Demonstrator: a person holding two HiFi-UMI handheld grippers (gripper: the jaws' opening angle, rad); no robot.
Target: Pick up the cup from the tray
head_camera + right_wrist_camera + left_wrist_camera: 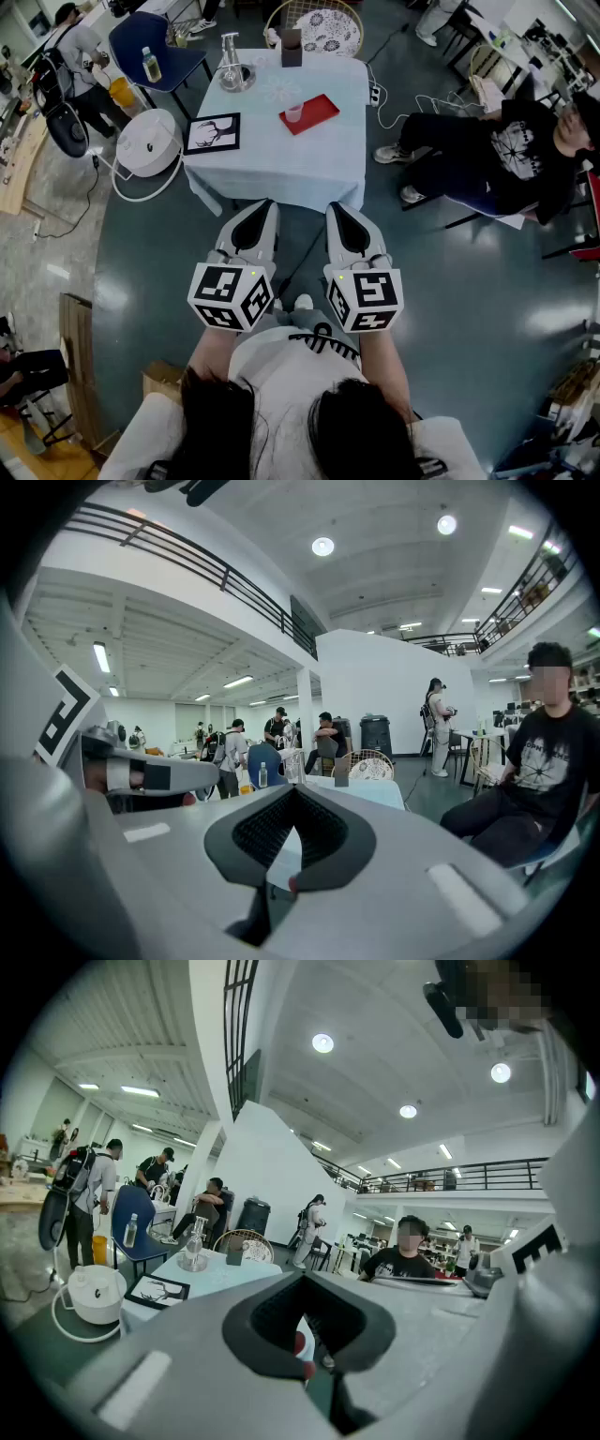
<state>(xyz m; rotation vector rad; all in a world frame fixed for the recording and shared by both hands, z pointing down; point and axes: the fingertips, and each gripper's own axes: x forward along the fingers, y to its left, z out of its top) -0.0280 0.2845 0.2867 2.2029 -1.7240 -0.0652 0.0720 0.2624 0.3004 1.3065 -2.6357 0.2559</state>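
Observation:
A small pale cup [293, 113] stands on a red tray [317, 110] at the right of the light-blue table [281, 159]. Both grippers hang over the floor, short of the table's near edge. My left gripper [262, 206] and my right gripper [337, 208] lie side by side, each shut with nothing held. In the left gripper view the joined jaws [314, 1365] frame a sliver of the red tray [299, 1342]. The right gripper view has the shut jaws [281, 883] in front of the table [375, 794]. The cup is far from both.
On the table stand a black-framed picture [212, 133], a glass vessel on a silver dish [232, 71] and a dark box [292, 47]. A white round appliance [148, 142] sits on the floor at left. A person [497, 150] sits at right; chairs [155, 47] stand behind.

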